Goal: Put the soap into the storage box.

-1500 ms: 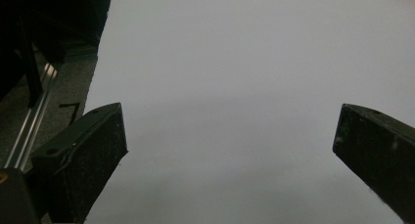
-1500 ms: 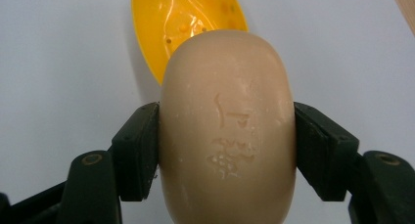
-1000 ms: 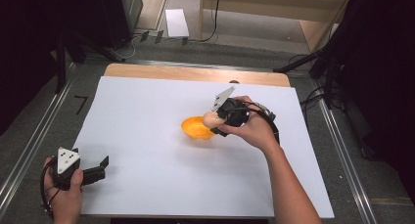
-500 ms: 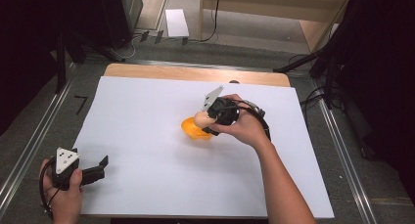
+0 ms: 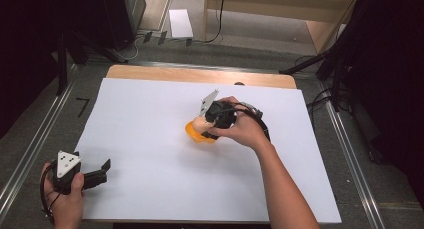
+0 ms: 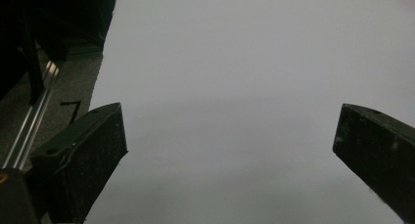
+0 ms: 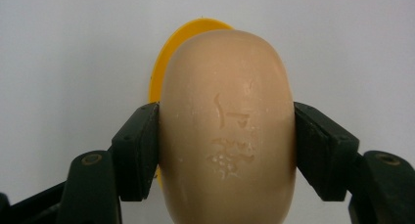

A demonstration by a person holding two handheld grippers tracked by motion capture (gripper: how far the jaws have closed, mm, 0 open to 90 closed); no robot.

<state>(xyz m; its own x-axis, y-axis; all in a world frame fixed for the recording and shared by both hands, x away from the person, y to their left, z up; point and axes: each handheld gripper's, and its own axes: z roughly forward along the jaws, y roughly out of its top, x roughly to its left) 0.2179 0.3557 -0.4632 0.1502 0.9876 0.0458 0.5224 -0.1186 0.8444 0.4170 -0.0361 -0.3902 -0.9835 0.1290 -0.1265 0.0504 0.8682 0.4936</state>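
A: Lab or studio, prob. a recording setup.
B: Why?
A: White sheet (image 5: pixel 150 139) over a wood table (image 5: pixel 200 75), black curtains (image 5: pixel 30 49) both sides, metal rails (image 5: pixel 30 154) on grey floor, cables (image 5: pixel 220 19) trailing at back.

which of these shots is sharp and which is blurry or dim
Right gripper view: sharp, evenly lit, the stamped marks on the soap bar read clearly against the yellow dish. Left gripper view: soft and dim, the white sheet greyish, the left gripper jaws dark. High view: table bright, surroundings nearly black, right gripper slightly soft.
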